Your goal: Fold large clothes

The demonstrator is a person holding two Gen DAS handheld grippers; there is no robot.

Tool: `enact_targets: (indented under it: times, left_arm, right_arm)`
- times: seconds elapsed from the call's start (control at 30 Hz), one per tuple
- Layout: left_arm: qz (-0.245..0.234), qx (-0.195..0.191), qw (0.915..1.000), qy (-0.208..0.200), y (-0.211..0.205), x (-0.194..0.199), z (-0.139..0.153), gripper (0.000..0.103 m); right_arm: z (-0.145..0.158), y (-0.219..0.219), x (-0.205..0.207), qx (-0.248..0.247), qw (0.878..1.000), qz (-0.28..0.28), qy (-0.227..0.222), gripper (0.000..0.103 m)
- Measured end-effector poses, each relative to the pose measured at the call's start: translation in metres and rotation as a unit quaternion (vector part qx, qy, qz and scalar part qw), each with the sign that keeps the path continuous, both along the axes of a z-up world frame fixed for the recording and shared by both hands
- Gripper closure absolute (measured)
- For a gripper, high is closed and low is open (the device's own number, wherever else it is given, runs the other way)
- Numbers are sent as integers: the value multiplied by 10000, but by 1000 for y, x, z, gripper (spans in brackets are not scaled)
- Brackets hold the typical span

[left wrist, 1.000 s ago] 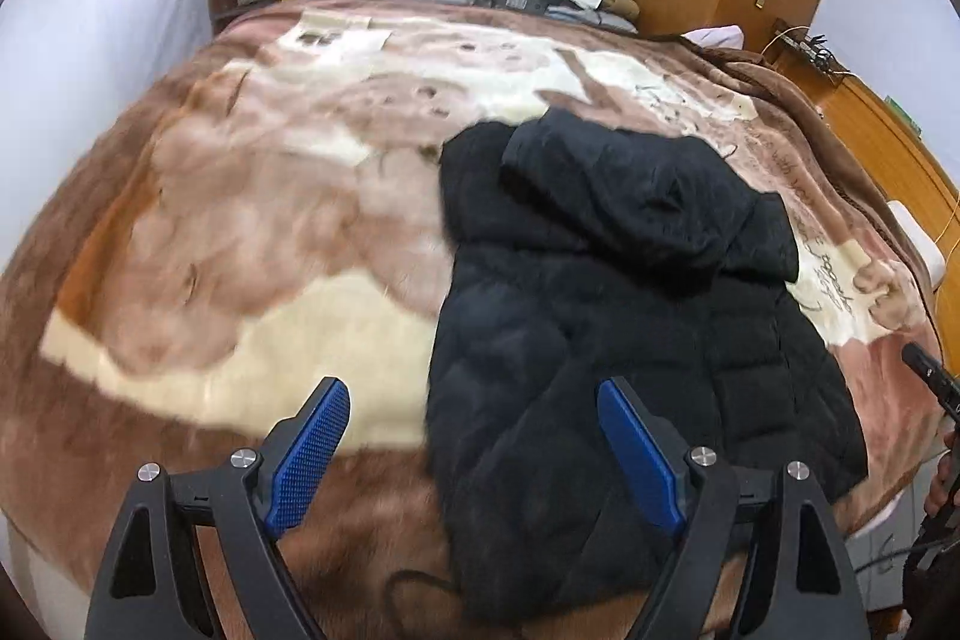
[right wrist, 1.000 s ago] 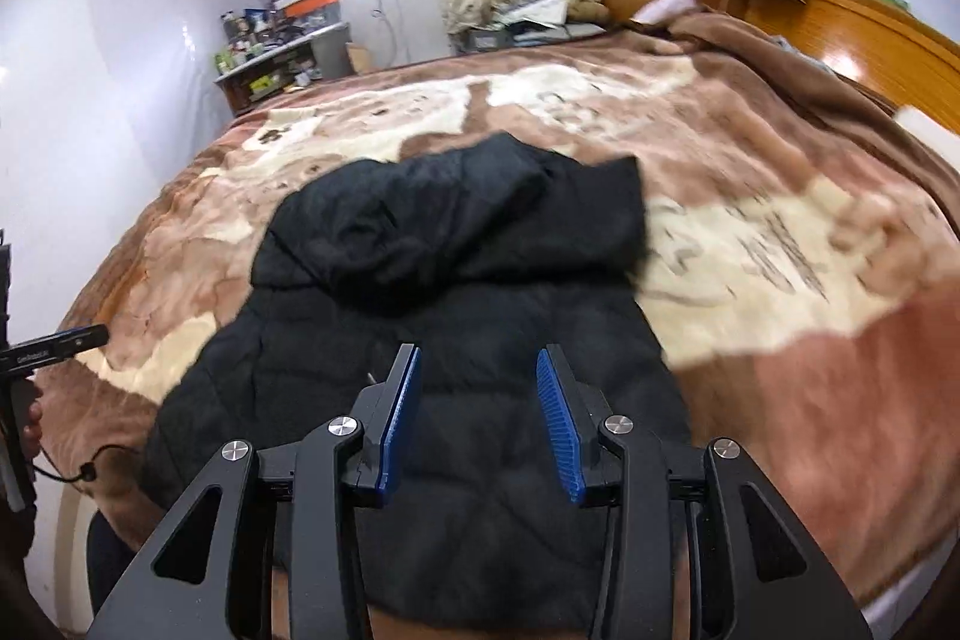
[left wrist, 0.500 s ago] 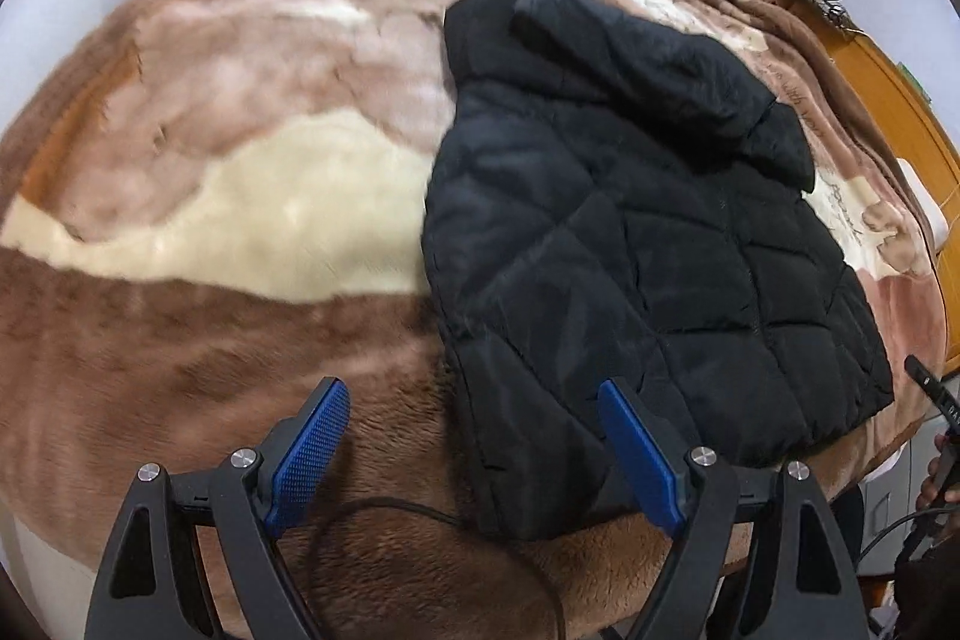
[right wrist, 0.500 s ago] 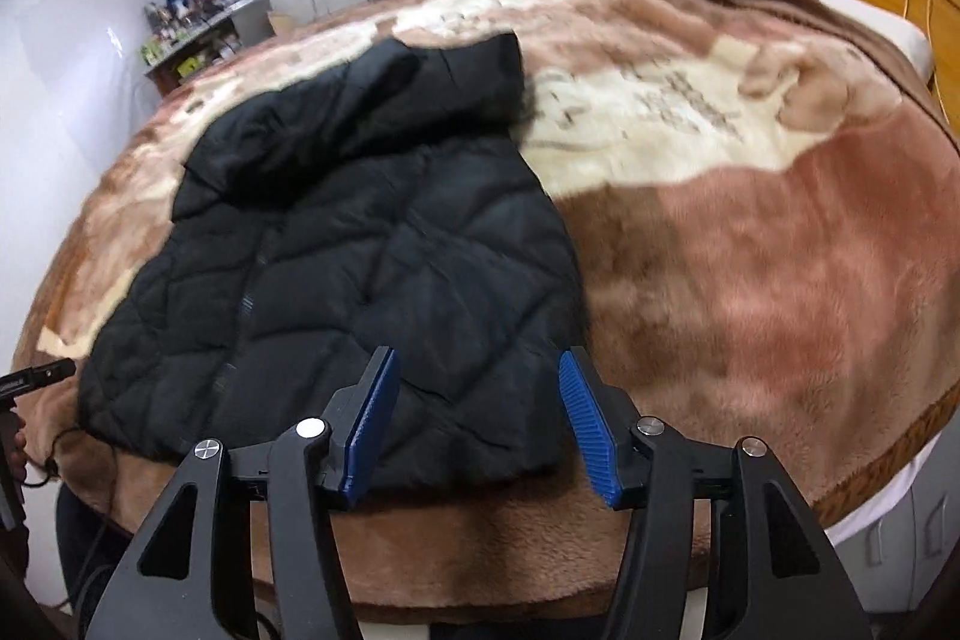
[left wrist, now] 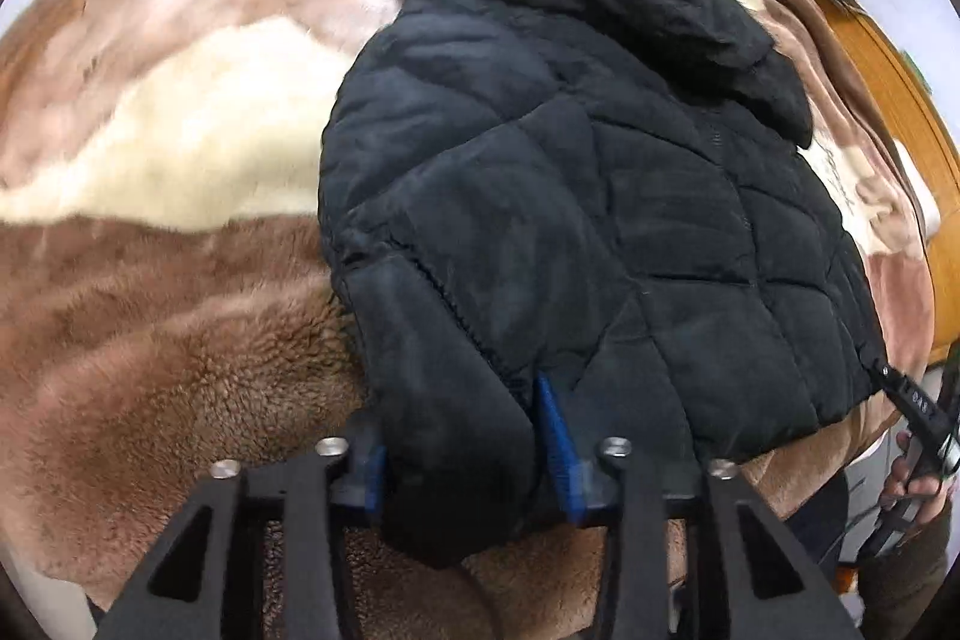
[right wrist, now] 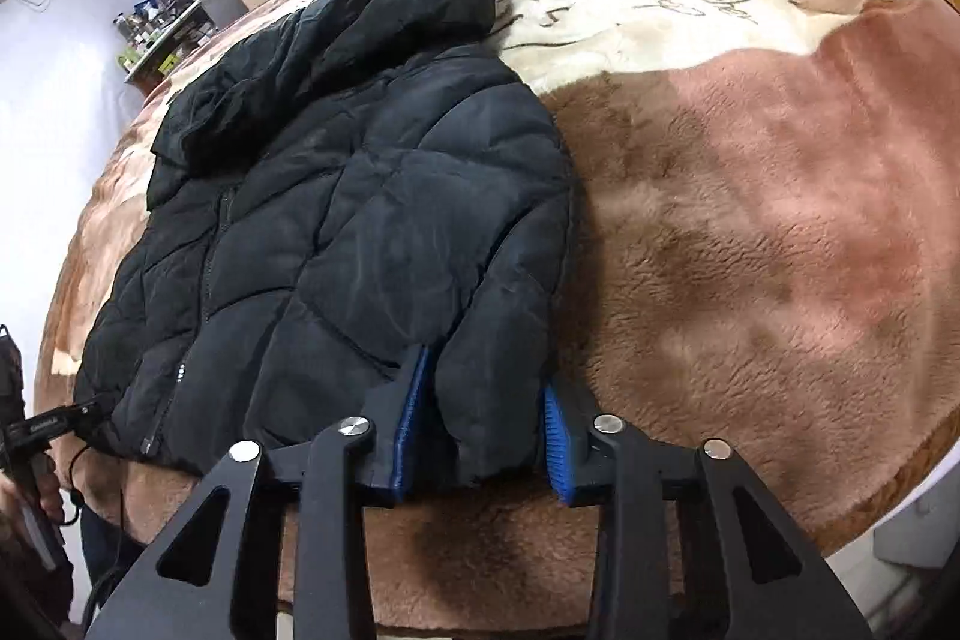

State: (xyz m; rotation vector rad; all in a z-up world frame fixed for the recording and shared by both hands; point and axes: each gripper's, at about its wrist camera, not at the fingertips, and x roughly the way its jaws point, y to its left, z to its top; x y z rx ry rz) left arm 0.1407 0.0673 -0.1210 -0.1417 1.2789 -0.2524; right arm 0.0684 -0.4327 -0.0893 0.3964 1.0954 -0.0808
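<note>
We have the black puffer jacket (left wrist: 570, 196) mid-frame on the fleece blanket (left wrist: 180, 340), the left gripper (left wrist: 462, 436) and right gripper (right wrist: 486, 424) each pinching 1 lower hem corner. Slick padding may slip free when lifted.

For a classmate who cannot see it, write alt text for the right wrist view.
The right gripper has its blue pads on either side of a bottom corner of a black hooded puffer jacket. The jacket lies flat on a brown and cream plush blanket covering a bed.
</note>
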Motion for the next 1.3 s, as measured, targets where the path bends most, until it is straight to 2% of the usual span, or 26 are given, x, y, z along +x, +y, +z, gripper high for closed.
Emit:
enact_targets:
  times: [0.03, 0.17, 0.4, 0.5, 0.57, 0.67, 0.83, 0.9, 1.03, 1.13, 1.2, 1.3]
  left_arm:
    - [-40, -40, 10000, -69, -1, -1, 6, 73]
    - [-82, -248, 9991, -324, 3, -10, 34, 81]
    - [-226, -600, 9960, -627, 16, -31, 80, 83]
    - [-244, -774, 9946, -647, 26, -39, 96, 83]
    - [-307, -761, 9940, -727, 30, -44, 107, 83]
    - [-280, -915, 9927, -731, 33, -42, 118, 83]
    - [-9, -1358, 9881, -726, 38, -13, 133, 83]
    - [132, -1456, 9866, -727, 39, 5, 137, 83]
    - [447, -1668, 9822, -740, 43, 41, 145, 82]
    - [812, -2059, 9730, -657, 49, 79, 148, 82]
    - [998, -2181, 9689, -616, 51, 103, 147, 82]
    - [1133, -2171, 9678, -574, 47, 137, 148, 81]
  right_arm:
    - [5, 3, -2, 16, 9999, 102, -89, 82]
    - [32, 11, -10, -68, 9987, 286, -413, 88]
    - [90, 21, -35, -172, 9936, 617, -933, 89]
    - [108, 19, -43, -115, 9920, 639, -1080, 89]
    - [117, 20, -44, -164, 9910, 683, -1139, 89]
    - [126, 21, -35, -100, 9899, 730, -1209, 89]
    - [135, 13, -6, 96, 9897, 613, -1291, 89]
    - [140, 9, 11, 64, 9900, 562, -1289, 89]
    - [147, -5, 42, 307, 9906, 484, -1244, 89]
    - [152, -13, 69, 293, 9911, 380, -1243, 88]
    - [153, -17, 86, 368, 9911, 353, -1232, 88]
    - [151, -25, 116, 374, 9921, 262, -1171, 88]
